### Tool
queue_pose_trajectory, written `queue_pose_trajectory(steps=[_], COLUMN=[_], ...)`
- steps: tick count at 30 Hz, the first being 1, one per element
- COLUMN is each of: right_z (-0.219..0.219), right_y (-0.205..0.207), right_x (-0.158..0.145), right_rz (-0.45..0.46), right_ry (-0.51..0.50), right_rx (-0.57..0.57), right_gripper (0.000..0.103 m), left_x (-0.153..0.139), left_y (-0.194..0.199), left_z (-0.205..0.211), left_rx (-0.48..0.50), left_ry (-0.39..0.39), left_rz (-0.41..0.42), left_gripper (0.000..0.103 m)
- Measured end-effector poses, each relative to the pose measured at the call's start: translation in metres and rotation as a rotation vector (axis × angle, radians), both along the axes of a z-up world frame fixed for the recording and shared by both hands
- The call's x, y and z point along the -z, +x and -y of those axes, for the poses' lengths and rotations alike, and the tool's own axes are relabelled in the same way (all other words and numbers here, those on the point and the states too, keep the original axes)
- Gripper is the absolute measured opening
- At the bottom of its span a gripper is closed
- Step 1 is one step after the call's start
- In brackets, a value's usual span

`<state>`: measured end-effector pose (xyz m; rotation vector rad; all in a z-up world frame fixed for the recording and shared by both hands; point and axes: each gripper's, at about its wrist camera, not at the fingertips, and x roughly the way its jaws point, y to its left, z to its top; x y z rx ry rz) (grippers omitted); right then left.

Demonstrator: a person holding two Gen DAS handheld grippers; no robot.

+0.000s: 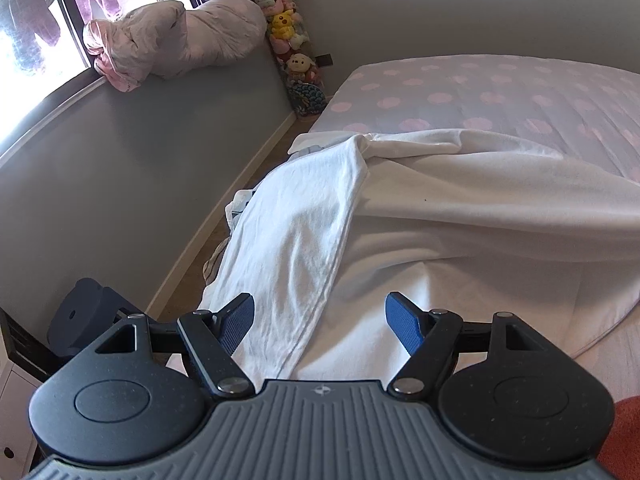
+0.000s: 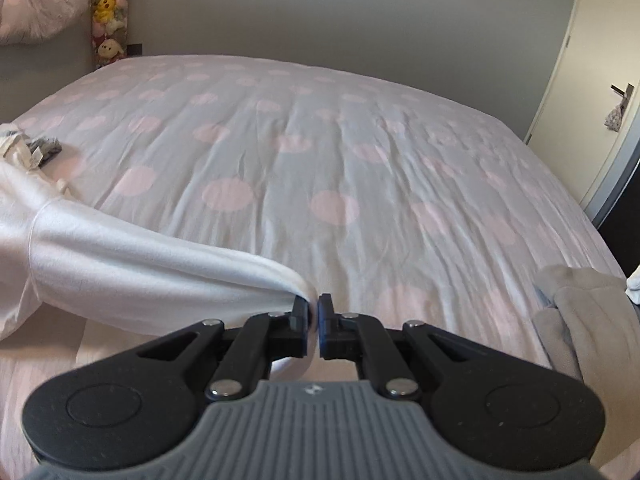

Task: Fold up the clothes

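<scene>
A white garment [image 1: 400,208] lies spread over the near left part of the bed [image 1: 500,92], one flap hanging over the bed's left edge. My left gripper [image 1: 320,320] hovers over its near end, open, with nothing pressed between its blue pads [image 1: 404,322]. In the right wrist view the same white garment [image 2: 132,264] stretches from the left as a taut sleeve-like strip. My right gripper [image 2: 314,308] is shut on the tip of that strip, just above the pink-dotted sheet [image 2: 320,152].
A grey wall [image 1: 120,184] and a strip of floor run along the bed's left side. A pink duvet bundle [image 1: 172,36] sits on the windowsill beside a column of plush toys [image 1: 292,48]. Grey folded clothes [image 2: 580,312] lie at the bed's right edge, a door [image 2: 592,80] beyond.
</scene>
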<state>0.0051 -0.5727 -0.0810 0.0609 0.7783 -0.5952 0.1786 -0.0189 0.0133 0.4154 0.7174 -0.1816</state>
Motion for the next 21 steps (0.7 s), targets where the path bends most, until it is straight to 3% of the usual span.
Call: queue_pose_trajectory(steps=[3, 7, 10, 14, 21], right_z=[-0.005, -0.010, -0.017, -0.031, -0.058], right_y=[-0.001, -0.002, 0.002, 0.023, 0.079], right_x=[0.002, -0.006, -0.013, -0.013, 0.026], right_rz=[-0.007, 0.012, 0.035, 0.053, -0.045], right_ry=[0.022, 0.059, 0.078, 0.123, 0.205], right_rx=[-0.031, -0.066, -0.118, -0.214, -0.402], right_gripper=[0.009, 0.046, 0.052, 0.066, 0.081], left_x=[0.002, 0.003, 0.007, 0.013, 0.015], left_y=[0.016, 0.038, 0.053, 0.075, 0.106], left_z=[0.006, 0.018, 0.028, 0.037, 0.043], left_rx=[0.002, 0.015, 0.024, 0.015, 0.001], left_ry=[0.003, 0.012, 0.027, 0.046, 0.042], left_rz=[0.003, 0.007, 0.006, 0.002, -0.009], left_gripper=[0.072, 0.072, 0.072, 0.071, 0.060])
